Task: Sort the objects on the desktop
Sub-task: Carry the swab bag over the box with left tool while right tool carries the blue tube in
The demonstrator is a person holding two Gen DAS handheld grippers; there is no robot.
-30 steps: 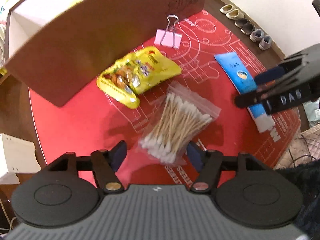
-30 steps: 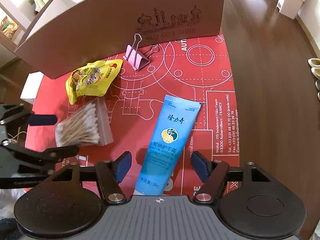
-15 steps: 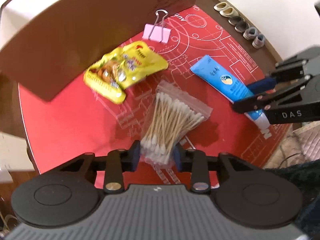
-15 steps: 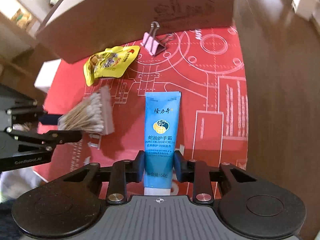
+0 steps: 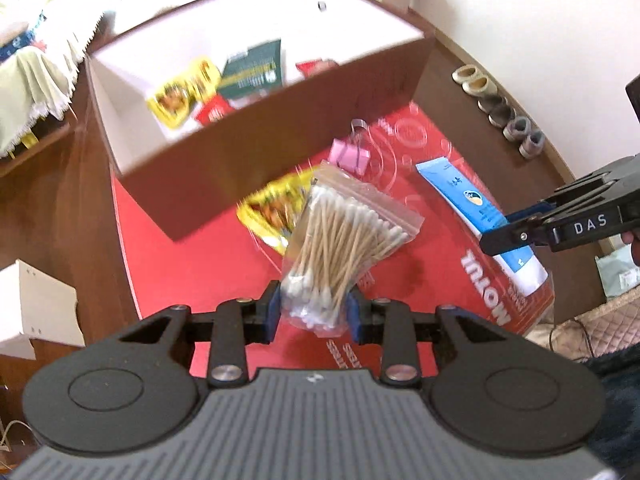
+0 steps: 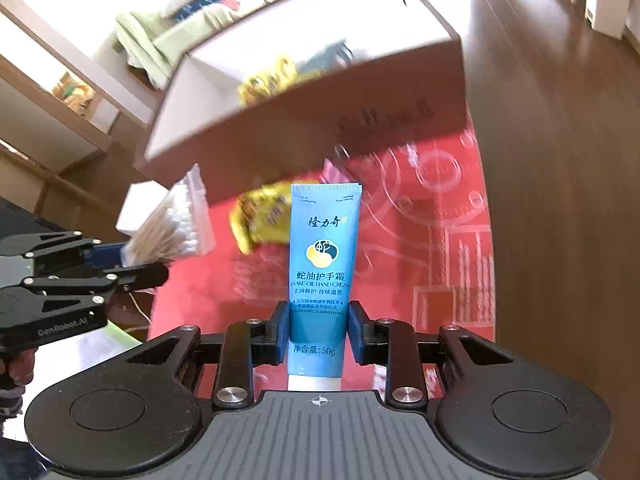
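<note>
My left gripper (image 5: 313,315) is shut on a clear bag of cotton swabs (image 5: 344,236), lifted off the red mat (image 5: 192,264). My right gripper (image 6: 318,332) is shut on the lower end of a blue hand cream tube (image 6: 322,256), also raised above the mat. Each gripper shows in the other's view: the right gripper (image 5: 520,224) with the tube (image 5: 460,192), the left gripper (image 6: 132,268) with the swabs (image 6: 172,228). Beyond stands a brown cardboard box (image 5: 280,120) with a white inside, holding several packets. A yellow snack packet (image 5: 272,208) and a pink binder clip (image 5: 350,154) lie on the mat.
The mat lies on a dark wooden table (image 6: 560,160). A small white box (image 5: 36,304) sits at the table's left edge. Several shoes (image 5: 500,112) line the floor by the wall. A quilted cushion (image 5: 600,328) lies at the right.
Both grippers closed on their objects, the left on the swab bag and the right on the tube, then rose off the mat. The box's inside has come into view.
</note>
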